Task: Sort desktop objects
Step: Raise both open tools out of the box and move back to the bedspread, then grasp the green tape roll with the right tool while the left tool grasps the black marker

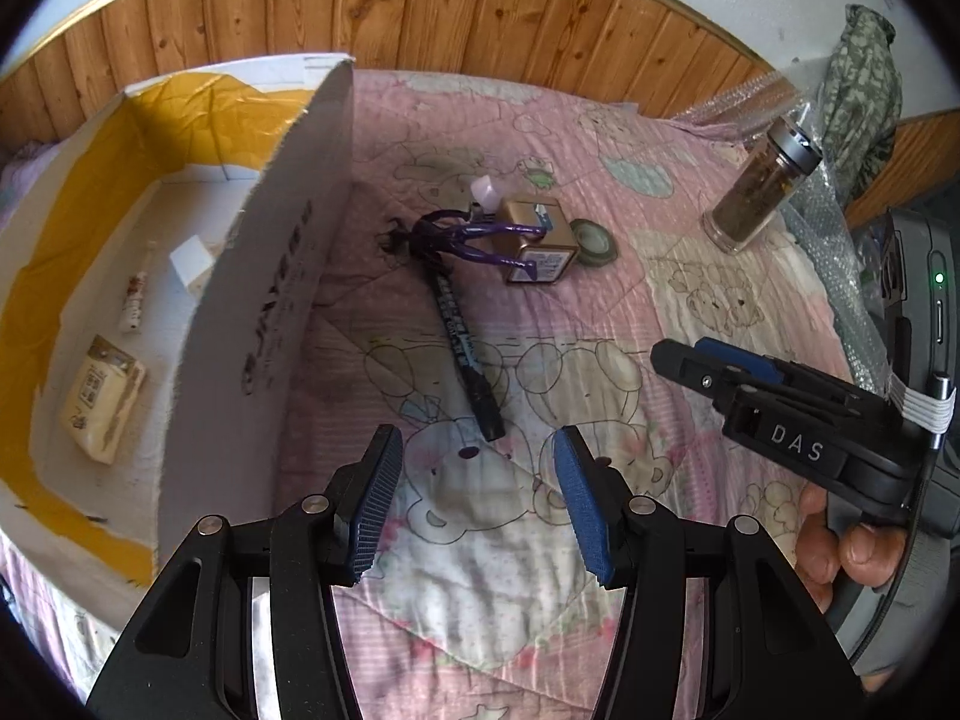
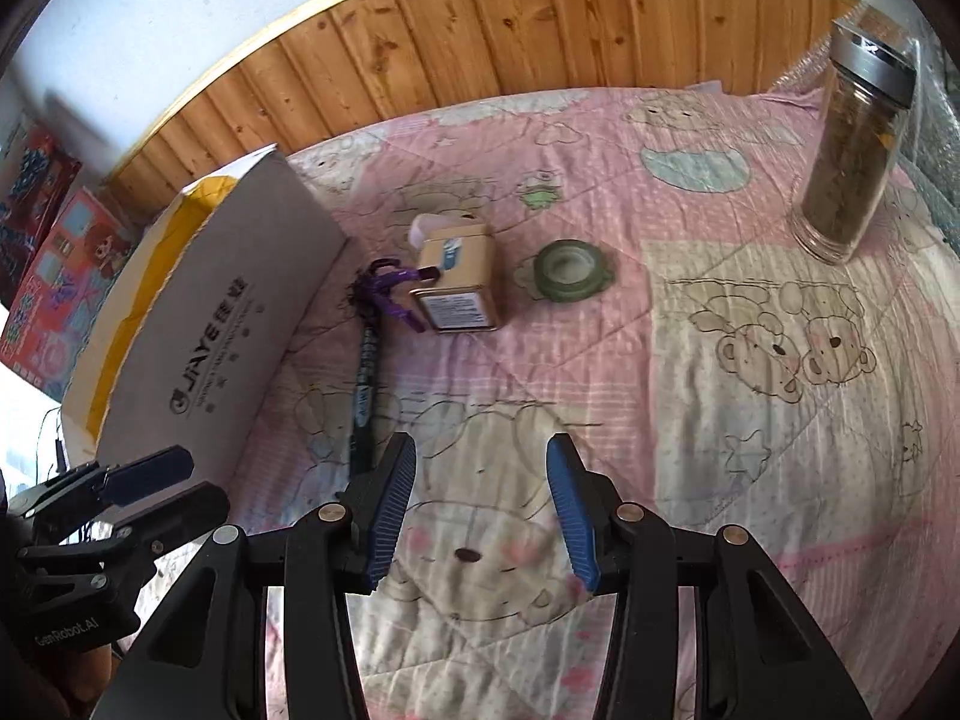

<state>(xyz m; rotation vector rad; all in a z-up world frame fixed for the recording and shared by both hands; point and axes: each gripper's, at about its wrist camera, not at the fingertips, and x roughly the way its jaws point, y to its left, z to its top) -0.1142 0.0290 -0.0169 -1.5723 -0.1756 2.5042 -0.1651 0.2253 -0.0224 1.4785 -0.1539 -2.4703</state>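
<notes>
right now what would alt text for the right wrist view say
The open right gripper hovers with nothing between its fingers above a pink cartoon quilt. Ahead lie a black pen, a purple clip, a gold tin and a green tape roll, with a cardboard box left and a jar right.

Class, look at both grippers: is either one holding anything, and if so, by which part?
Nothing is held. The left gripper and right gripper are both open over the quilt.

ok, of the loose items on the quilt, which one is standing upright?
The glass jar with the metal lid, off on the right. The black pen, gold box and tape roll all lie flat.
</notes>
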